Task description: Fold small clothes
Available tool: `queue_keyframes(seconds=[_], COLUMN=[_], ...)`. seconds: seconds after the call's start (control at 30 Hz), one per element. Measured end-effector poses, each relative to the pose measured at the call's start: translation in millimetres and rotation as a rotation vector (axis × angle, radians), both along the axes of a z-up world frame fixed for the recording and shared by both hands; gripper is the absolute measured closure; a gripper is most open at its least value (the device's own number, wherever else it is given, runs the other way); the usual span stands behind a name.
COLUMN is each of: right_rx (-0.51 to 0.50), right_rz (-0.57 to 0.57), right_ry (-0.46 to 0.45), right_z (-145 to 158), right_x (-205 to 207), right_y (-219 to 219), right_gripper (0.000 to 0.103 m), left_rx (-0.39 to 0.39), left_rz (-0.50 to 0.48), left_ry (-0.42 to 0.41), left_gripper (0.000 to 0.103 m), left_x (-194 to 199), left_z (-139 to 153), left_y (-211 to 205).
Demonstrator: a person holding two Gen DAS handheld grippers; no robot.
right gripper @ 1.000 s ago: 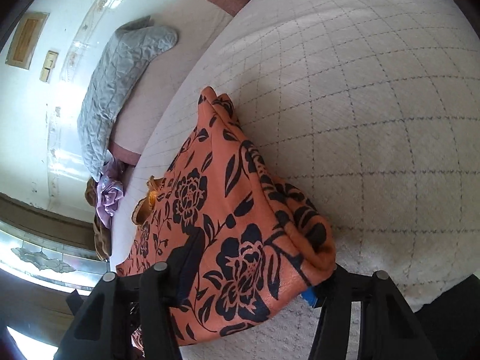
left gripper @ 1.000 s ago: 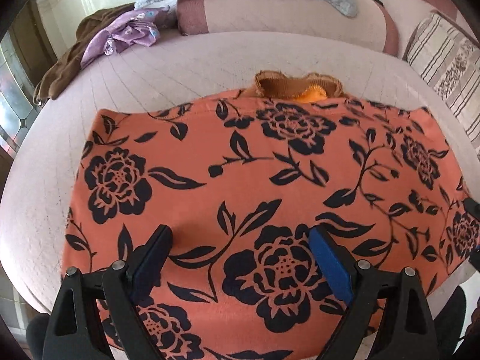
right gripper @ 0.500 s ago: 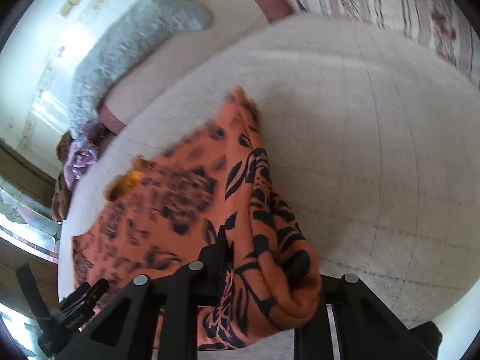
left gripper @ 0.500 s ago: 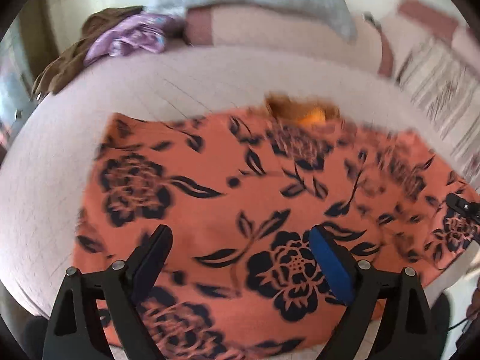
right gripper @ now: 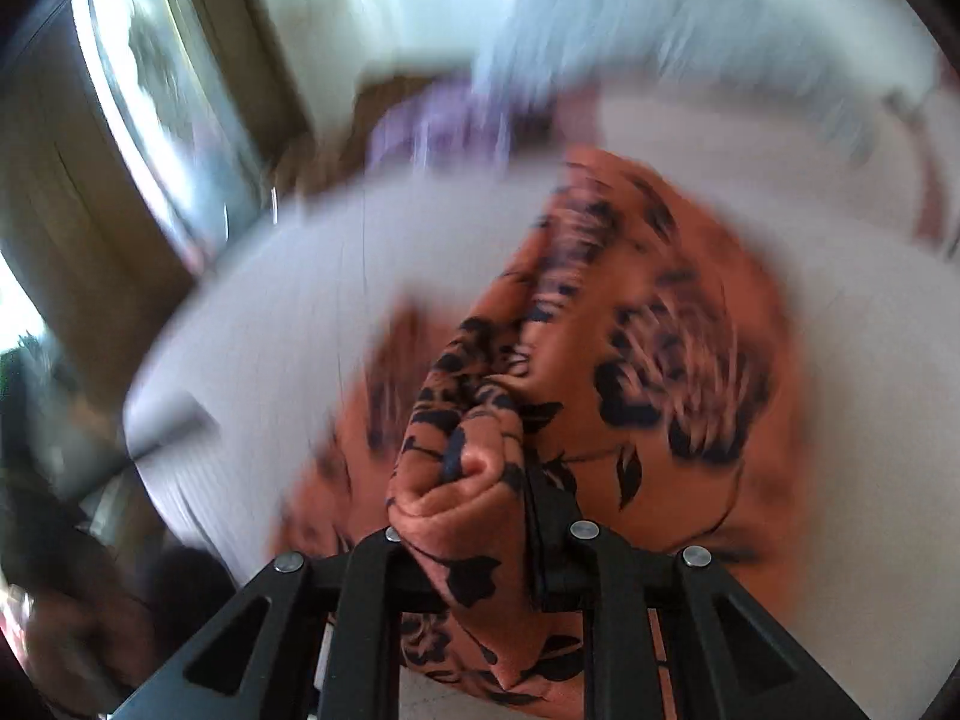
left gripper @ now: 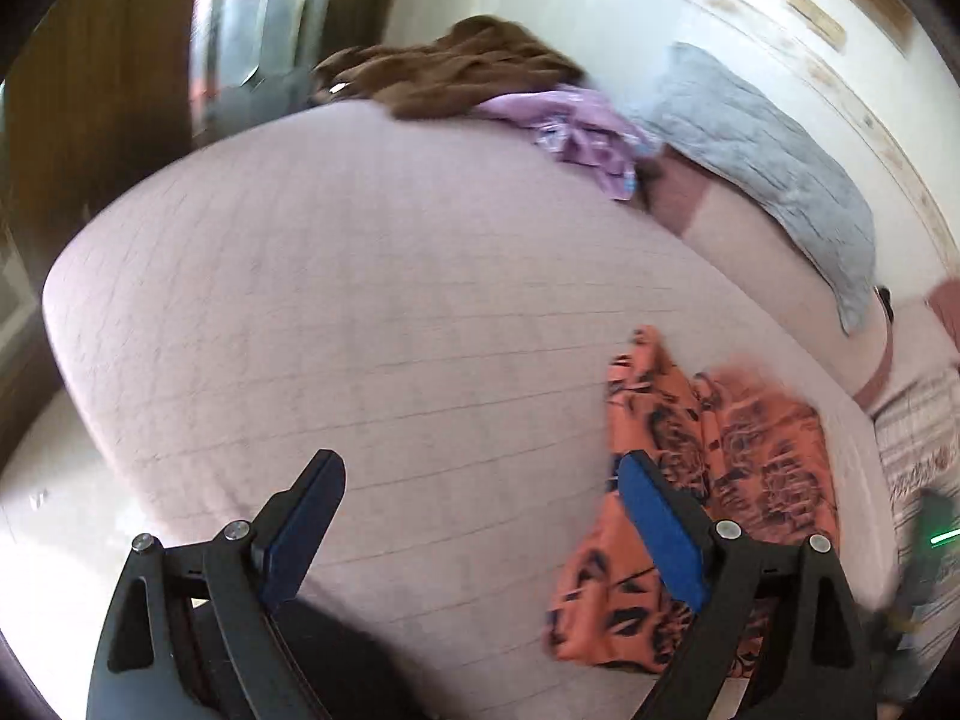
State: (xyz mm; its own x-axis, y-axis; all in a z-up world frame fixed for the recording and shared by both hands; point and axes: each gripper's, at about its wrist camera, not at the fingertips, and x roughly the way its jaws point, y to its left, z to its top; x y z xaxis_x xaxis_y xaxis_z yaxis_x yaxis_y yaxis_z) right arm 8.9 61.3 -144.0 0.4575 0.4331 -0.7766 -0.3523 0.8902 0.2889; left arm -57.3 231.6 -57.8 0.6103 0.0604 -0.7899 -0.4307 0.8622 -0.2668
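An orange garment with black flowers [left gripper: 750,450] lies bunched at the right of the pale quilted bed [left gripper: 360,300] in the left wrist view. My left gripper [left gripper: 480,468] hangs open over bare bedcover, the cloth just beside its right finger and nothing between the blue pads. In the blurred right wrist view the garment [right gripper: 660,330] trails up from the bed [right gripper: 270,330]. A thick fold of it is pinched in my right gripper [right gripper: 474,498], whose jaws are closing on it.
At the bed's far end lie a brown cloth [left gripper: 468,66], a purple garment [left gripper: 576,126] and a grey quilted pillow [left gripper: 780,162]. A striped pillow [left gripper: 918,438] is at the right edge. A wooden frame with glass [left gripper: 252,30] stands beyond the left side.
The garment, spread flat before, is now gathered and lifted by my right gripper, which shut on its fold. Both grippers swung and rolled; the left one now faces bare bed.
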Motion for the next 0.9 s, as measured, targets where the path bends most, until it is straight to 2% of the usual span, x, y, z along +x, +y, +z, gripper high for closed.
queue_keyframes(seconds=[0.03, 0.07, 0.17, 0.27, 0.33, 0.37, 0.43, 0.53, 0.57, 0.73, 0.9], right_rx=[0.016, 0.015, 0.06, 0.105, 0.13, 0.131, 0.109, 0.103, 0.121, 0.171, 0.223], right_rz=[0.011, -0.001, -0.011, -0.014, 0.022, 0.041, 0.076, 0.065, 0.06, 0.065, 0.055], right_ry=[0.087, 0.059, 0.001, -0.093, -0.137, -0.135, -0.094, 0.041, 0.042, -0.039, -0.041], right_z=[-25.9, -24.2, 11.6, 53.7, 71.0, 69.8, 46.7, 0.0, -2.4, 30.5, 27.8], right_x=[4.8, 1.9, -1.5, -8.0, -19.6, -24.0, -30.5, -26.3, -27.9, -33.7, -38.8], right_y=[7.5, 9.0, 3.9, -1.6, 2.5, 6.6, 18.9, 23.3, 22.7, 11.6, -1.0], right_gripper=[0.084, 0.085, 0.086, 0.086, 0.086, 0.086, 0.086, 0.086, 0.086, 0.086, 0.086], left_rx=[-0.004, 0.001, -0.021, -0.061, -0.126, -0.165, -0.258, -0.334, -0.35, -0.388, -0.388], left_rz=[0.001, -0.003, -0.021, -0.085, -0.152, -0.187, -0.24, -0.278, -0.302, -0.378, -0.435], left_ry=[0.0, -0.005, -0.026, -0.067, -0.099, -0.111, -0.124, -0.071, -0.062, -0.007, 0.127], left_gripper=[0.01, 0.01, 0.01, 0.01, 0.01, 0.01, 0.01, 0.01, 0.01, 0.01, 0.01], left_x=[-5.4, -10.3, -14.2, -3.8, 4.1, 10.8, 27.9, 52.1, 60.6, 95.3, 122.2], left_z=[0.6, 3.0, 4.6, 12.2, 16.0, 16.5, 12.5, 3.0, 2.3, -2.9, -23.9], left_y=[5.8, 7.3, 2.7, -6.9, -15.1, -19.4, -26.1, -37.0, -42.0, -69.5, -99.7])
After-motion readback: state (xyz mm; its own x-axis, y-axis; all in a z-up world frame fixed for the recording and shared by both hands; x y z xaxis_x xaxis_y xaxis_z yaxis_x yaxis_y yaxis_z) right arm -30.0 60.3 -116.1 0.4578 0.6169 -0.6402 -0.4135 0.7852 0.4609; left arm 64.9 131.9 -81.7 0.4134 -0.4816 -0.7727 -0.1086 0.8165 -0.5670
